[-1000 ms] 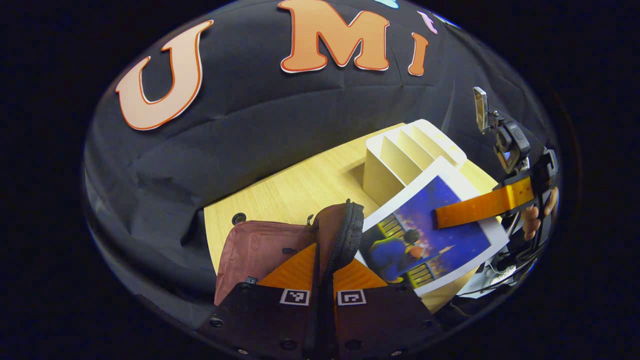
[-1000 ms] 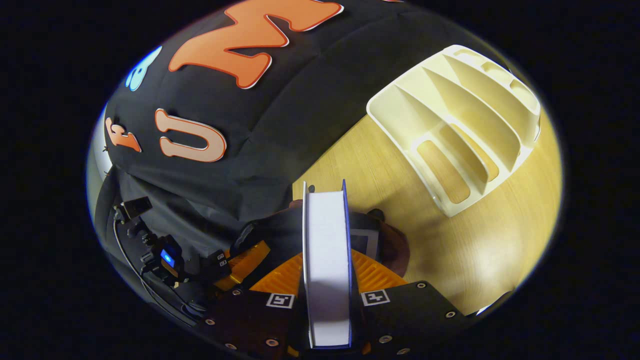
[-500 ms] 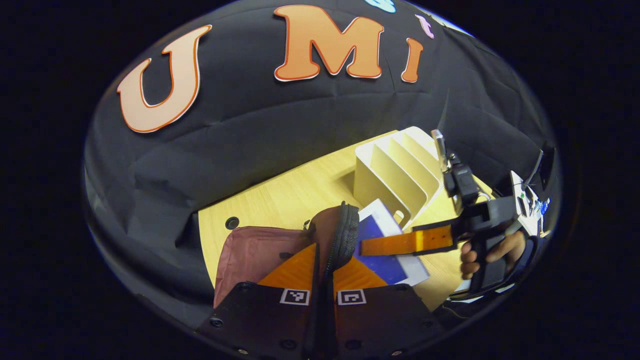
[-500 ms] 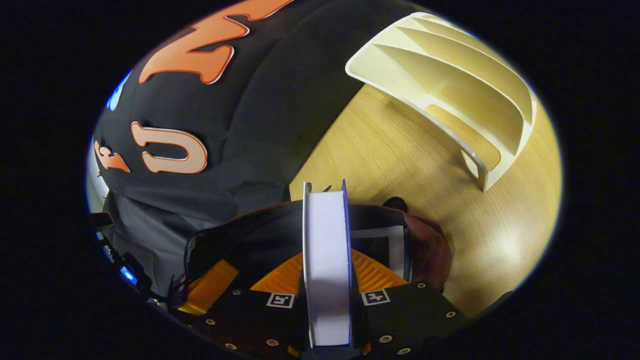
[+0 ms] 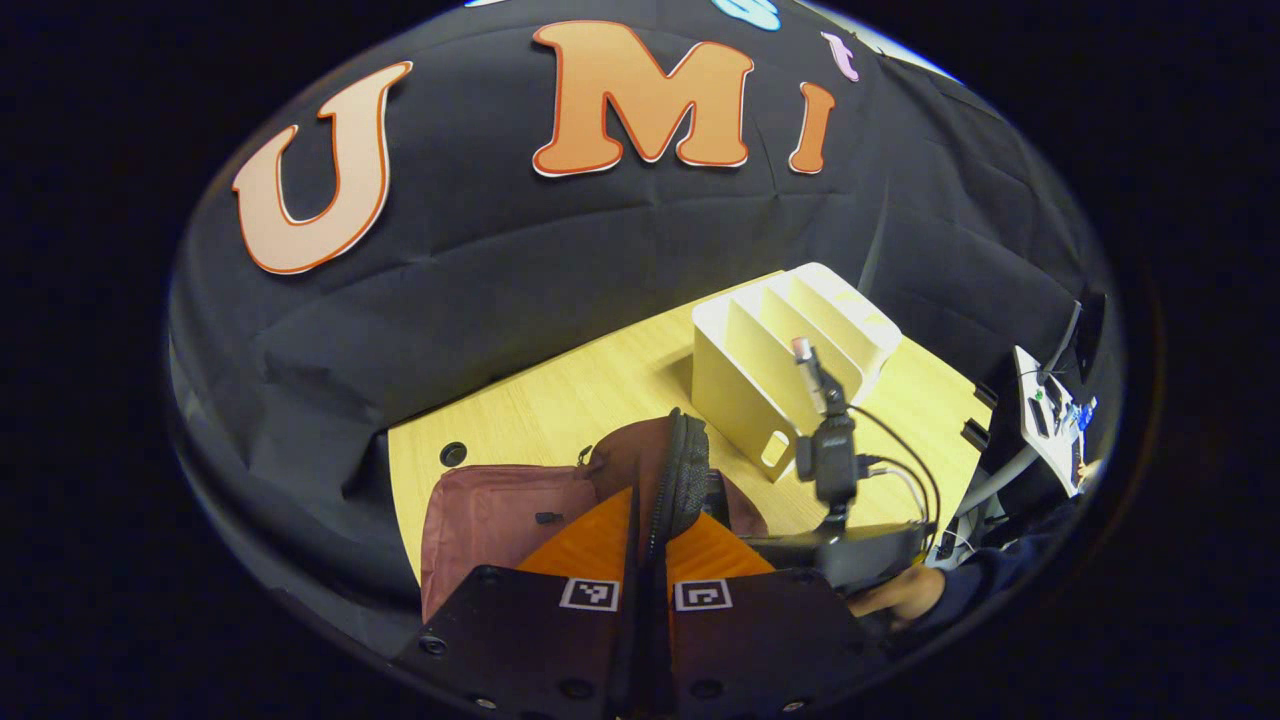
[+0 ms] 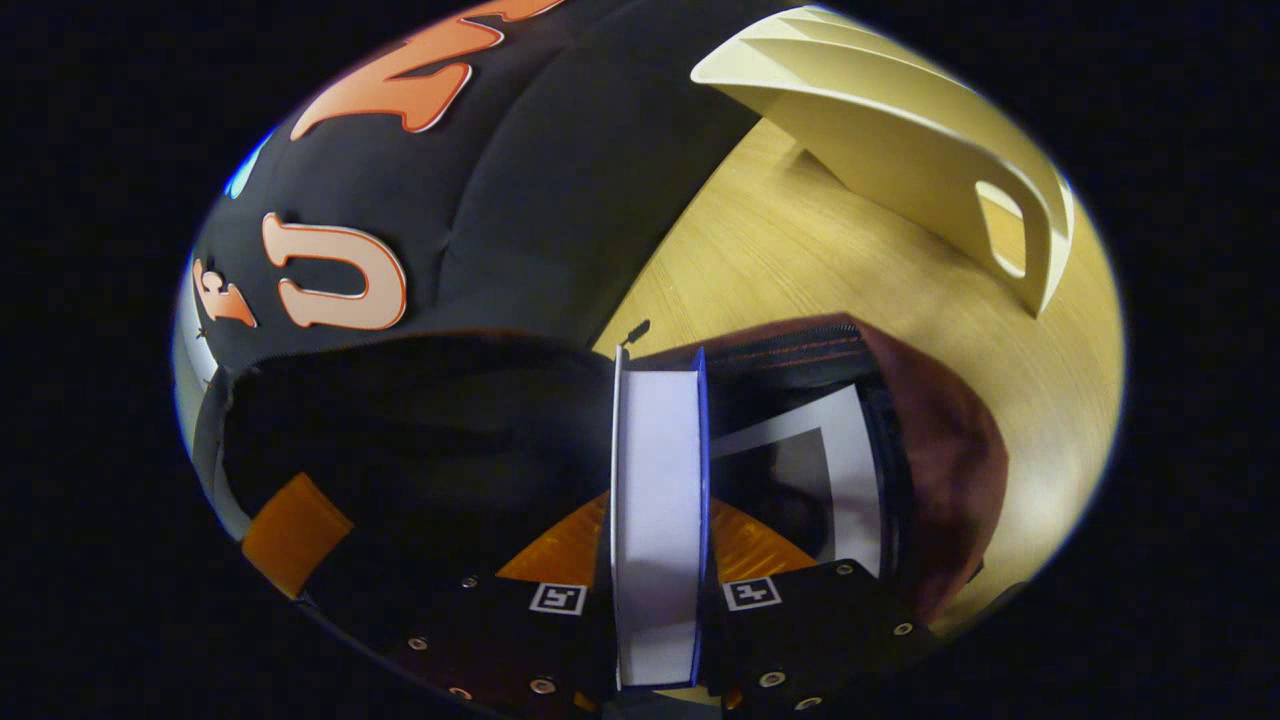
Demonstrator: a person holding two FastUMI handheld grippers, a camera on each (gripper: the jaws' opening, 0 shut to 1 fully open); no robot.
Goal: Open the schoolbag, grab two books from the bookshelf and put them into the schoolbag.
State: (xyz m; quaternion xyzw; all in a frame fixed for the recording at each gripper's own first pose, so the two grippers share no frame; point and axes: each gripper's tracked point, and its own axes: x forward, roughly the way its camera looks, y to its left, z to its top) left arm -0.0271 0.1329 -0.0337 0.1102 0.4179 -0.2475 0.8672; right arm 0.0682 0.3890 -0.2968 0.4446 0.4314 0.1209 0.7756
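Bag (image 5: 500,510) is sitting at the tabletop's near left corner in the left gripper view, and the left gripper (image 5: 648,540) is pinching its zipper rim (image 5: 683,470), both fingers closed on it, holding the mouth open. A second ago the book hung in plain sight over the table beside the bag; now it has dropped out of sight behind the rim, and the right gripper's body (image 5: 840,545) is leaning low at the opening, a hand (image 5: 895,592) behind it. Shelf (image 5: 780,345) is standing bare toward the far right edge.

Right gripper view is showing the book (image 6: 658,500) clamped edge-on between the right gripper (image 6: 655,590) fingers, its far end now inside the dark mouth, where half a second ago it was just reaching the rim. Another book (image 6: 800,470) is already lying inside, just beside it. The second book is going in, so the task is probably nearly done; release is what remains.
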